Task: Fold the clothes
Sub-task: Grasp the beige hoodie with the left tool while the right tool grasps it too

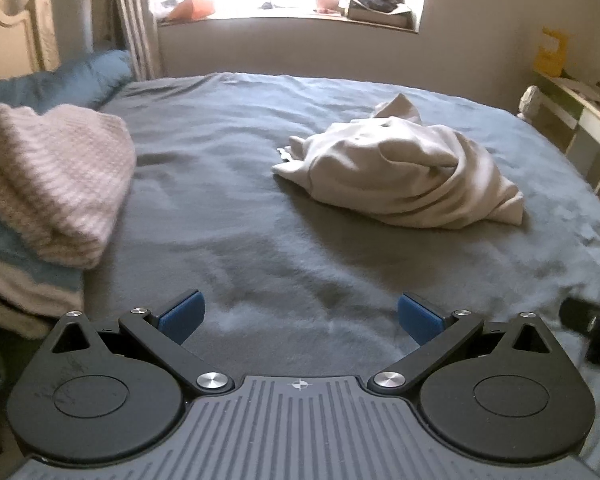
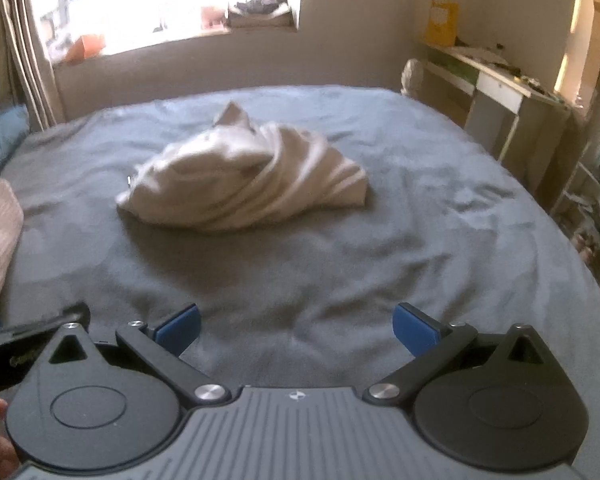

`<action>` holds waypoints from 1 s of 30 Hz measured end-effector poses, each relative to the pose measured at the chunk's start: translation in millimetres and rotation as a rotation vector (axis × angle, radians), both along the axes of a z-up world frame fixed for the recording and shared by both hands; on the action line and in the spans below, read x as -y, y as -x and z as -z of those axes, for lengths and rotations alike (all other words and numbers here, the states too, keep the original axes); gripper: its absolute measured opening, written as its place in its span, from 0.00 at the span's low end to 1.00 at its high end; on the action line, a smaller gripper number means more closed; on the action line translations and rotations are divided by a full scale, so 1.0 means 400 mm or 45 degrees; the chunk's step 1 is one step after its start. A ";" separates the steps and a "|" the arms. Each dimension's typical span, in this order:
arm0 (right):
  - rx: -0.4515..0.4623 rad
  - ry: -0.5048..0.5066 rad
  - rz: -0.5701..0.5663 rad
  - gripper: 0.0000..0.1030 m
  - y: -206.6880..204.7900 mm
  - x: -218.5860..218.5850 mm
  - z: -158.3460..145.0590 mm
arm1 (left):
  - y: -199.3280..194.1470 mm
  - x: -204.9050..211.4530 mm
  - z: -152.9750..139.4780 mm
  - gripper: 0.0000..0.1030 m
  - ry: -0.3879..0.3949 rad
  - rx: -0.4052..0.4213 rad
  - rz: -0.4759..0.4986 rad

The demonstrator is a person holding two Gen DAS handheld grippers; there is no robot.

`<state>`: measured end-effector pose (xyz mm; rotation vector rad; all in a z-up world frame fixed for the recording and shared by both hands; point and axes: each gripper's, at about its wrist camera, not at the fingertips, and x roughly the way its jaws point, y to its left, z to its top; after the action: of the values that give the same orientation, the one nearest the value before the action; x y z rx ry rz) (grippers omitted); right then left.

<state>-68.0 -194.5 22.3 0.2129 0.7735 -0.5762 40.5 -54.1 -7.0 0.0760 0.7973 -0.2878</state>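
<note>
A crumpled beige garment [image 1: 404,172] lies in a heap on the dark grey bedspread [image 1: 260,220], right of centre in the left wrist view. The same heap [image 2: 244,176] sits left of centre on the bedspread [image 2: 420,220] in the right wrist view. My left gripper [image 1: 300,316] hovers over the near part of the bed, well short of the garment, its blue pads [image 1: 182,314] wide apart and empty. My right gripper [image 2: 296,324] is likewise open above bare bedspread with nothing between its pads [image 2: 414,328].
A folded pink striped knit [image 1: 52,176] rests on a stack of folded cloth [image 1: 24,280] at the bed's left edge. A blue pillow [image 1: 80,76] lies behind it. A desk [image 2: 500,80] stands right of the bed, a window sill [image 1: 284,16] with clutter behind.
</note>
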 end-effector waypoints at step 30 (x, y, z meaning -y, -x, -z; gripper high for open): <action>-0.078 -0.194 -0.257 0.70 -0.848 0.468 0.295 | -0.526 0.330 0.228 0.23 -0.195 0.076 0.228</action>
<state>271.3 -381.7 -95.6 0.2554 0.8878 -0.3344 251.1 -186.2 -98.1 0.2995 0.7535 -0.3917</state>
